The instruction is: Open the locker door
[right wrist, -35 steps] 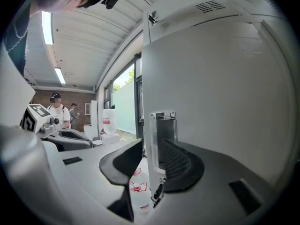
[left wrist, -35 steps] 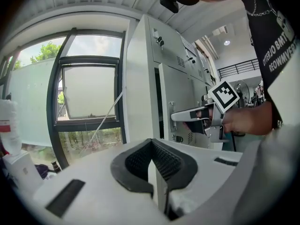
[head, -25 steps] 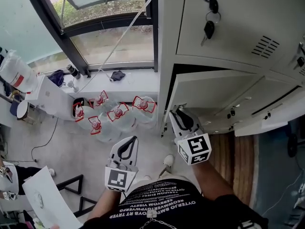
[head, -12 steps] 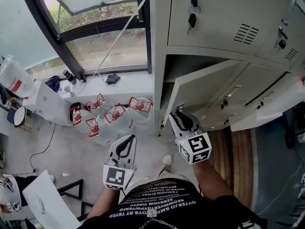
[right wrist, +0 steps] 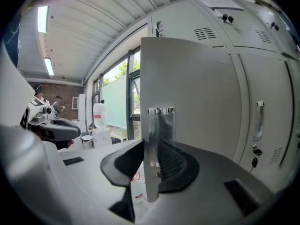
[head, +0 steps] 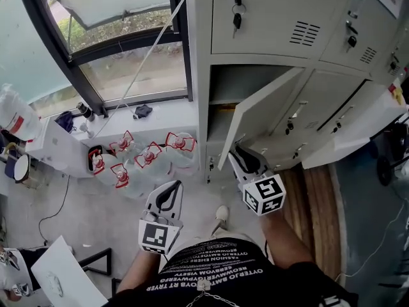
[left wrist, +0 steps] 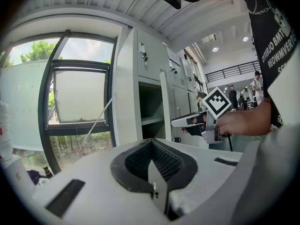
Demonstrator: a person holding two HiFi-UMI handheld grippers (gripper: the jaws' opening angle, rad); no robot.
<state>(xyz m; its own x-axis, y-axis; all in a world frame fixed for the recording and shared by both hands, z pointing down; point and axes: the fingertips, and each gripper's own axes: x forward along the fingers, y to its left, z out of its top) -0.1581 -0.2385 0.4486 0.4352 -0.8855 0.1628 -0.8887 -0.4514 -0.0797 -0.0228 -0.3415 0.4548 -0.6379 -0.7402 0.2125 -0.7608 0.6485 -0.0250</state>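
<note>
The grey locker door (head: 255,117) stands swung out from its dark open compartment (head: 223,85). My right gripper (head: 238,153) is at the door's free lower edge. In the right gripper view the door's edge with its chrome pull (right wrist: 161,125) fills the gap between the pads of that gripper (right wrist: 151,163). Those jaws have just been opening a little, with the edge still held between them. My left gripper (head: 170,194) hangs shut and empty over the floor, left of the locker. Its pads (left wrist: 140,161) meet with nothing in them.
Keys (head: 236,11) hang in the door above. Another door (head: 358,126) stands open at the right. Several large water bottles (head: 147,155) lie on the floor under the window (head: 128,50). A white board (head: 64,274) leans at the lower left.
The locker door has swung further out with my right gripper on its edge. Both grippers have drawn back from the lockers, and the view has shifted right.
</note>
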